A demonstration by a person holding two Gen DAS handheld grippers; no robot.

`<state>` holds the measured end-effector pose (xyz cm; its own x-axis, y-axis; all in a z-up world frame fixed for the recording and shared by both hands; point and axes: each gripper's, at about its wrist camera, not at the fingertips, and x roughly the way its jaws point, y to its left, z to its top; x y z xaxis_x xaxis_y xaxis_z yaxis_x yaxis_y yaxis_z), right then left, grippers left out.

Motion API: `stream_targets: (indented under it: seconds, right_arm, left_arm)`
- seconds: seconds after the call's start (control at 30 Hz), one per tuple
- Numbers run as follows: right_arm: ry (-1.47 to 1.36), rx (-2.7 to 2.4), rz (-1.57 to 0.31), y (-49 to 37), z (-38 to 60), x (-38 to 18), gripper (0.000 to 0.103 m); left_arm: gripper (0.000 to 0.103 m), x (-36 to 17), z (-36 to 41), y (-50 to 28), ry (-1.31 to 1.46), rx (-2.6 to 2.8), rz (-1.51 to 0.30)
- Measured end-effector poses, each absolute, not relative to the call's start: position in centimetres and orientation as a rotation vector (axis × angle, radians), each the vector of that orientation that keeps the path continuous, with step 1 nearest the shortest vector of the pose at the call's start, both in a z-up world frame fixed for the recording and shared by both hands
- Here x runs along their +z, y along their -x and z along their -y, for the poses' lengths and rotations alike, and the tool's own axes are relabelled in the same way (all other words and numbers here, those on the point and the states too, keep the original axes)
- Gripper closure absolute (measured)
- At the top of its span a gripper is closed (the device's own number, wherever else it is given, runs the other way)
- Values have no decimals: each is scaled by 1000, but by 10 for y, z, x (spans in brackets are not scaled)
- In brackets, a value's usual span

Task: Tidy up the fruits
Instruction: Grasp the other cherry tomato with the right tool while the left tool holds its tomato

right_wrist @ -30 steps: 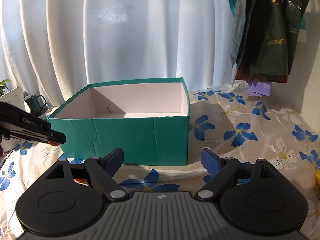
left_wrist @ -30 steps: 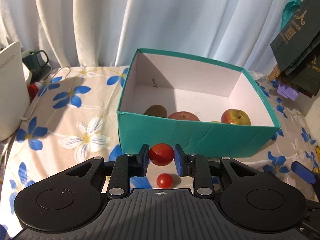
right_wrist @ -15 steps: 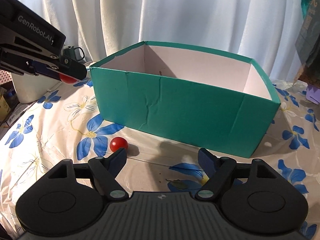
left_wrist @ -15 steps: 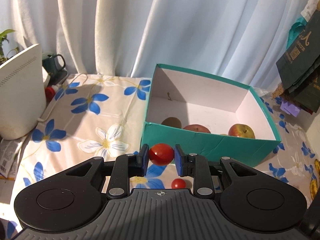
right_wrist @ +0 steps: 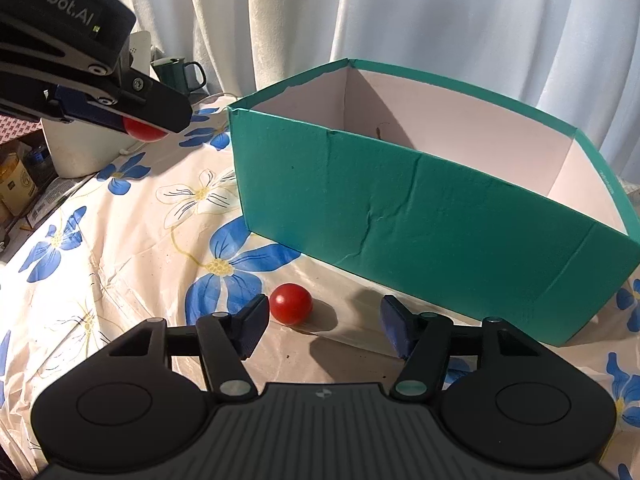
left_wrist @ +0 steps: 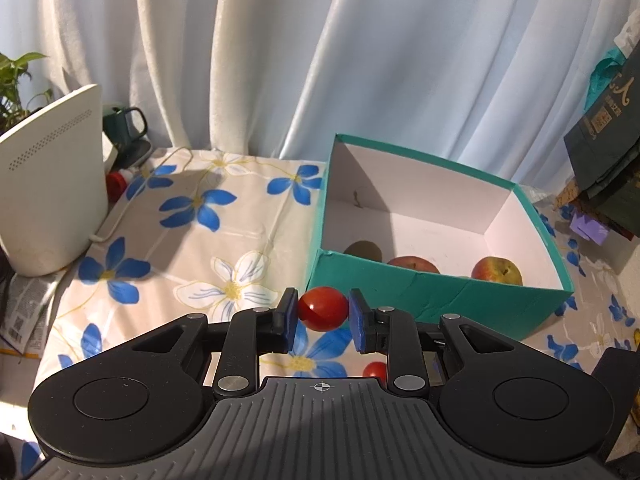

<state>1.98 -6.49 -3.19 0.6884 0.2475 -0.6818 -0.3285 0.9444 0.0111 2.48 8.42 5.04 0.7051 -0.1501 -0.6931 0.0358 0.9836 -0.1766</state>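
My left gripper point(left_wrist: 323, 316) is shut on a red cherry tomato point(left_wrist: 322, 308) and holds it in the air, left of and above the teal box's point(left_wrist: 436, 300) near corner. The box holds two apples point(left_wrist: 496, 271) and a brown kiwi point(left_wrist: 363, 250). A second cherry tomato point(right_wrist: 291, 303) lies on the floral cloth in front of the box; it also shows in the left wrist view point(left_wrist: 374, 370). My right gripper point(right_wrist: 322, 326) is open, low over the cloth, with that tomato just inside its left finger. The left gripper with its tomato point(right_wrist: 142, 131) shows at the upper left of the right wrist view.
A white device point(left_wrist: 48, 184) with a cable stands at the table's left edge, with a dark green mug point(left_wrist: 124, 130) and a plant behind it. Dark paper bags point(left_wrist: 608, 156) hang at the right. White curtains close off the back.
My left gripper has risen and drawn back to the left with the tomato. My right gripper has swung left and come down around the loose tomato in front of the box.
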Motion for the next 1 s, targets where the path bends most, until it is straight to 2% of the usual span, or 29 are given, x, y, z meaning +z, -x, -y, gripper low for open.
stream_targets:
  seconds: [0.17,0.8,1.0]
  right_arm:
    - [135,334,-773,-24,58,-36,50]
    - [167,338,-802,-31,49,-41,55]
    - [181,348,-818,-33,45,-44,61]
  left_arm:
    - [73,50,-88,-27,164,-106,-778]
    - [73,42,-92,-40,175,-112,-793]
    - [73,40,-95,-43,181,-106,-798]
